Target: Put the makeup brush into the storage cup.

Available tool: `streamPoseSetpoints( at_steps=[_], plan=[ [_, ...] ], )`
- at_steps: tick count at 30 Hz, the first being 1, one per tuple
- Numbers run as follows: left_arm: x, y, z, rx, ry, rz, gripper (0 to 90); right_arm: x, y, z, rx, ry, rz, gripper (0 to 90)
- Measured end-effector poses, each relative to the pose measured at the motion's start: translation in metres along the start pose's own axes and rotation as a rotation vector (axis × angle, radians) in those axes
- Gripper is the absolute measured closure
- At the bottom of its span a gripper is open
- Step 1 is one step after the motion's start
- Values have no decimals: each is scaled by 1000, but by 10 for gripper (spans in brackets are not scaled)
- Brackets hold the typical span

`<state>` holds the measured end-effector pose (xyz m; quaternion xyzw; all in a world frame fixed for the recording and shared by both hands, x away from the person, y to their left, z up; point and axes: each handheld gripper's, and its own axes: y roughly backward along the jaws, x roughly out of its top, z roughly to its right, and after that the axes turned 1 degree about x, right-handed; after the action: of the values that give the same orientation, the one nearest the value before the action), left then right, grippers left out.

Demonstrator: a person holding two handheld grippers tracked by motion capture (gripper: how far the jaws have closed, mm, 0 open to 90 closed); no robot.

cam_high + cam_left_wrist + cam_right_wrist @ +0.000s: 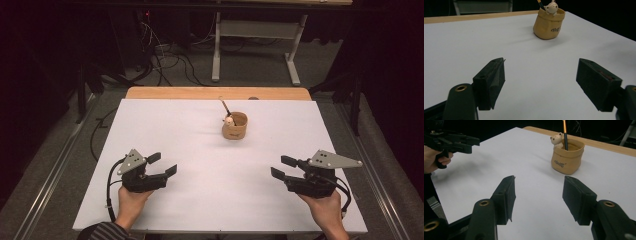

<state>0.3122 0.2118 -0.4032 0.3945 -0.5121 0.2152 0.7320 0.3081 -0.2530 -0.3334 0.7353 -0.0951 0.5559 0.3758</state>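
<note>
Hands come in over the near edge of the white tabletop point(200, 150), each holding one hand-held gripper. Near the near-left corner, the left hand-held gripper point(163, 164) is held in the left hand point(131, 200), its black jaws standing wide apart with nothing between them and pointing toward the far-right part of the tabletop; in the left gripper view the bare white sheet lies between the two pads point(494, 78). A striped sleeve point(102, 232) shows at the wrist.

Toward the far edge, a little right of the middle, stands a small tan pot point(235, 126) shaped like a rolled-down paper bag. It stands upright, well apart from both grippers. A small cream bear figure point(556, 139) peeks over its rim, and a dark pencil point(565, 133) with an orange band leans out of it. A short word in dark script is printed on the side of the pot point(560, 163); it is too small and blurred to read.

Near the near-right corner, the right hand-held gripper point(282, 167) sits in the right hand point(327, 210), jaws parted and empty, aimed toward the left edge.
</note>
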Motion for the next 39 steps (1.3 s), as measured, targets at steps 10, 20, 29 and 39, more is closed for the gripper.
streamPoseSetpoints(
  at_steps=[10, 20, 29, 39],
  plan=[
    [0, -1, 0, 1, 2, -4, 238, -11, -2, 0, 4, -25, -7, 456],
    [0, -3, 0, 4, 3, -9, 238, -22, -5, 4, -10, -36, -23, 456],
    [-1, -4, 0, 7, 6, -11, 238, -30, -12, 12, -21, -53, -21, 456],
    [-1, -5, 0, 7, 2, -13, 238, -35, -18, 16, -33, -63, -27, 457]
  ],
)
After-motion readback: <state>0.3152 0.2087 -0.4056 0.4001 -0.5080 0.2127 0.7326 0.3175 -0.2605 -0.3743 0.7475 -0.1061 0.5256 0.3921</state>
